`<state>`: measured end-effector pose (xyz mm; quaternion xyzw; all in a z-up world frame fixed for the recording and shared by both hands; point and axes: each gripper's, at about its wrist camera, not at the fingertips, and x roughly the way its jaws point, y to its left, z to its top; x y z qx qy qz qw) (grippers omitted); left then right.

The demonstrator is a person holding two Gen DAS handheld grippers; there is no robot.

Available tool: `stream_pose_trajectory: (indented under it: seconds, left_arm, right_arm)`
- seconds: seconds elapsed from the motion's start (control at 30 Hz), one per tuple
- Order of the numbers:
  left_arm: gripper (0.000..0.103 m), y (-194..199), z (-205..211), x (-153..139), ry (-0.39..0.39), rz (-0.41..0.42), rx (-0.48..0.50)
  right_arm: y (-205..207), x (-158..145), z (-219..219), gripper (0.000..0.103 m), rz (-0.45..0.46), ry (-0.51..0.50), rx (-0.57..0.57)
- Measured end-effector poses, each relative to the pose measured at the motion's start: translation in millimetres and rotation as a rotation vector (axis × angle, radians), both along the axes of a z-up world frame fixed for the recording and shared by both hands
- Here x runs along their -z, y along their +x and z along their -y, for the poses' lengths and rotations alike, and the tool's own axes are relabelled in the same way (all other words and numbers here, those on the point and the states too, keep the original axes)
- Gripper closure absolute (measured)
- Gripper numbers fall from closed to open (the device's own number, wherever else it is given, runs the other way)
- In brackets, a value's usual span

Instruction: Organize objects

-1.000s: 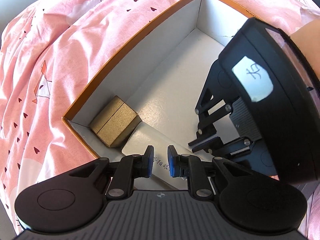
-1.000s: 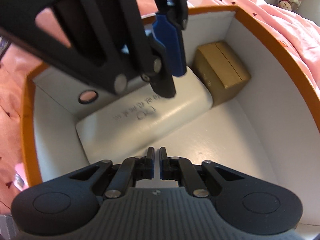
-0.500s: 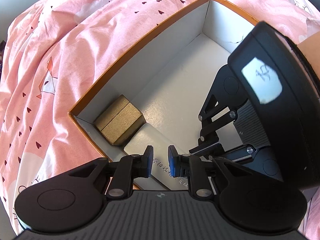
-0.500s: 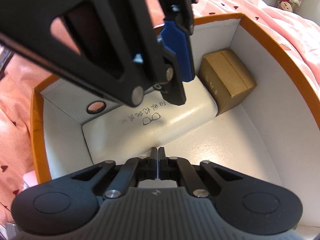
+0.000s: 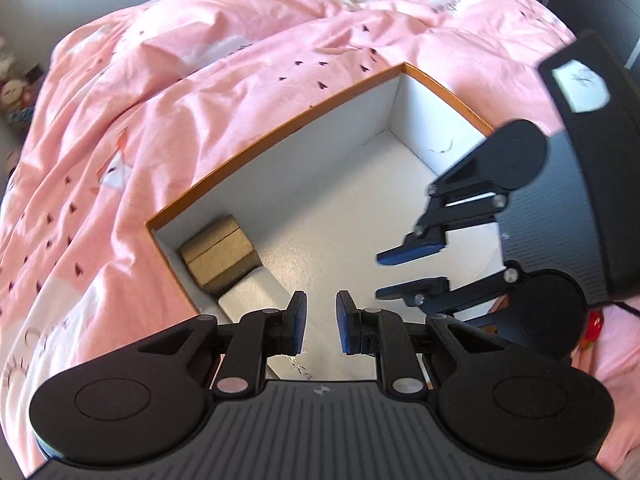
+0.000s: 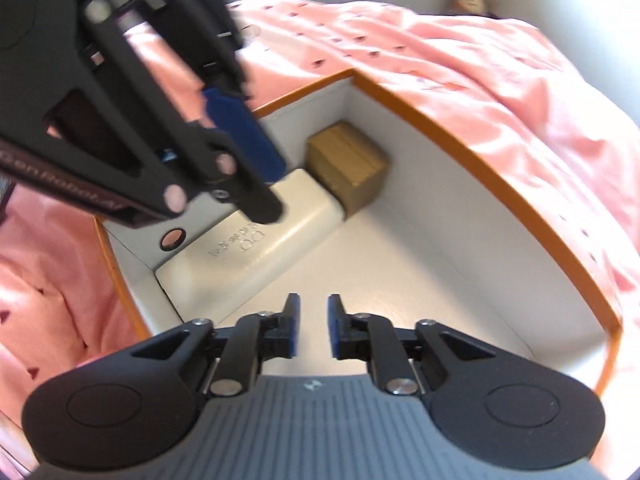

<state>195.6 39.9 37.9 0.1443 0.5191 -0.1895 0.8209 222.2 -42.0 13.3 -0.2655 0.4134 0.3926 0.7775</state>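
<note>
- Bright daylight fills both my views; the pink bedding (image 5: pixel 240 80) looks washed pale toward the top.
- Glare sheens the white floor of the box (image 5: pixel 320 240).
- My left gripper (image 6: pixel 248 148) smears with motion blur across the right wrist view.
- Fisheye bends the box rim; the corners fall dark.

Left gripper (image 6: pixel 256 168) arm, right wrist view: partial white lettering "Gen Robot.AI", cut off at frame edge
White glasses case (image 6: pixel 256 240) lid: embossed spectacles logo + row of small characters, unreadable
Right gripper (image 5: pixel 408 268) body: white sticker (image 5: pixel 580 84) w/ handwritten mark, too blurred to read
</note>
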Motion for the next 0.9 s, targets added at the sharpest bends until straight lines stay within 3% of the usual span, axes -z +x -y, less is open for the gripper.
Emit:
stream_pose_trajectory:
  seconds: [0.1, 0.23, 0.5, 0.63, 0.83, 0.9]
  left_arm:
    - [0.081, -20, 4, -9, -0.057, 0.033, -0.046]
    - [0.081, -54, 8, -12, -0.131, 0.061, -0.105]
    - [0.077, -120, 19, 22, -0.264, -0.009, -0.193]
    - [0.077, -138, 22, 42, -0.219, 0.019, -0.236]
    - [0.069, -134, 32, 62, -0.102, 0.048, -0.197]
    - [0.063, -126, 33, 66, -0.110, 0.024, -0.189]
  right_arm:
    - [-7, -10, 1, 0.083, 0.014, 0.057, 0.075]
    - [-38, -22, 37, 0.080, 0.052, 0.127, 0.183]
    - [-103, -17, 83, 0.068, 0.084, 0.197, 0.351]
    - [-121, -3, 82, 0.067, -0.014, 0.223, 0.394]
    - [-131, 14, 89, 0.067, -0.108, 0.194, 0.434]
    - [-128, 18, 89, 0.067, -0.129, 0.173, 0.444]
